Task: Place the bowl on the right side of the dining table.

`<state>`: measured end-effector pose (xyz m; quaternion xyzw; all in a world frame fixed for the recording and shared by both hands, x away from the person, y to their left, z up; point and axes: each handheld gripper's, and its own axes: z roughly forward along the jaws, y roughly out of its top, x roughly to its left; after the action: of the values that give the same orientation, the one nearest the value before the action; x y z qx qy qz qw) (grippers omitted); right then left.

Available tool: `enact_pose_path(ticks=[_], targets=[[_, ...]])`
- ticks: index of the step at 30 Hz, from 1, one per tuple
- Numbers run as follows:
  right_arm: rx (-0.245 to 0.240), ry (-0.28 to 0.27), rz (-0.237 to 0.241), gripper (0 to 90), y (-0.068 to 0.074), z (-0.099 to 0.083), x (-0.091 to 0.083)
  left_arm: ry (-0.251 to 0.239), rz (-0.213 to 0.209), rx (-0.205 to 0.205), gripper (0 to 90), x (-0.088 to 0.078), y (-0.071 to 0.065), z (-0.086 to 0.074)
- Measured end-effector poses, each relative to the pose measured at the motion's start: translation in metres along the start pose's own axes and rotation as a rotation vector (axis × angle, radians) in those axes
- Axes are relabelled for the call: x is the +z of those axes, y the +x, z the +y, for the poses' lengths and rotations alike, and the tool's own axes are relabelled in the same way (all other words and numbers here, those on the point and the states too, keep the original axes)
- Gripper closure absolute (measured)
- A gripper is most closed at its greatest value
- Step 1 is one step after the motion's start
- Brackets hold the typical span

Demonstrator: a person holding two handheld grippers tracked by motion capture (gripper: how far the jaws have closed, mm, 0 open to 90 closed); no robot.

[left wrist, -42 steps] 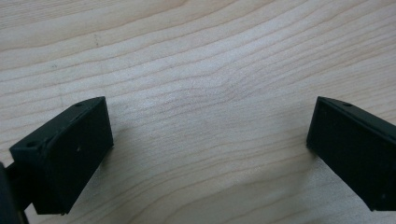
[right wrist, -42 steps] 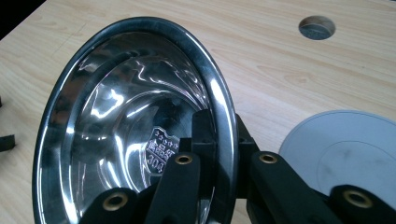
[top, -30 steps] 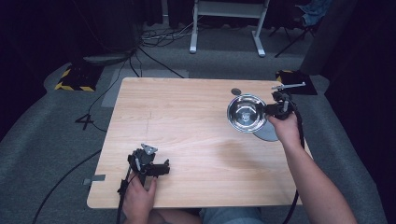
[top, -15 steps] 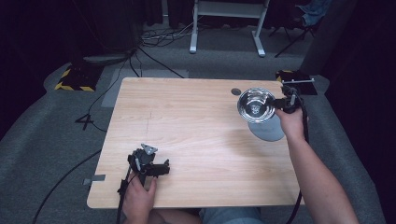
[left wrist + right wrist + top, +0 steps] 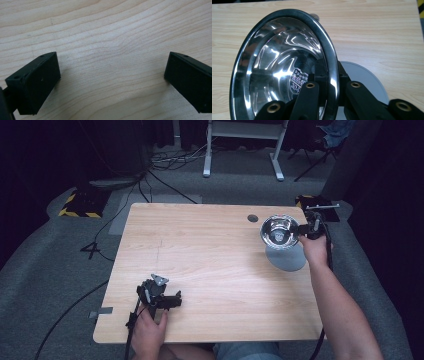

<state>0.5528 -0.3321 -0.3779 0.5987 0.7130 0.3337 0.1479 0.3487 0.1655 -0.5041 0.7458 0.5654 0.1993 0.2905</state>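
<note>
A shiny steel bowl (image 5: 279, 232) hangs in the air over the table's far right, held by its rim in my right gripper (image 5: 303, 231). In the right gripper view the bowl (image 5: 284, 67) is tilted on edge, its rim pinched between the black jaws, a stamped mark showing inside. Below it a flat grey disc (image 5: 286, 258) lies on the wood; the disc (image 5: 367, 80) also shows behind the jaws. My left gripper (image 5: 172, 301) rests near the table's front left, open. In the left gripper view its two jaws stand wide apart over bare wood (image 5: 112, 57).
A light wooden table (image 5: 200, 250) carries a small dark round hole (image 5: 252, 218) near its far right. Beyond the far edge are cables on grey carpet, a white stand (image 5: 240, 145) and a yellow-black striped block (image 5: 80, 202). A black device (image 5: 320, 210) sits just off the right edge.
My right gripper has lifted the bowl off the grey disc and carried it up and slightly away, leaving the disc uncovered. The left gripper has stayed put.
</note>
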Motion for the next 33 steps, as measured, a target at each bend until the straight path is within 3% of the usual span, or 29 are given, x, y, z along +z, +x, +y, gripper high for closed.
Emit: enact_pose_path(ticks=[7,19,33], targets=[[0.048,0.042,-0.034,85.5,-0.015,-0.002,0.009,0.0,0.0,0.0,0.5,0.0,0.0,0.0],[0.128,0.092,-0.051,85.5,-0.039,-0.012,0.024,0.0,0.0,0.0,0.5,0.0,0.0,0.0],[0.157,0.136,-0.048,85.5,-0.053,-0.027,0.037,0.0,0.002,0.001,0.5,0.0,0.0,0.0]])
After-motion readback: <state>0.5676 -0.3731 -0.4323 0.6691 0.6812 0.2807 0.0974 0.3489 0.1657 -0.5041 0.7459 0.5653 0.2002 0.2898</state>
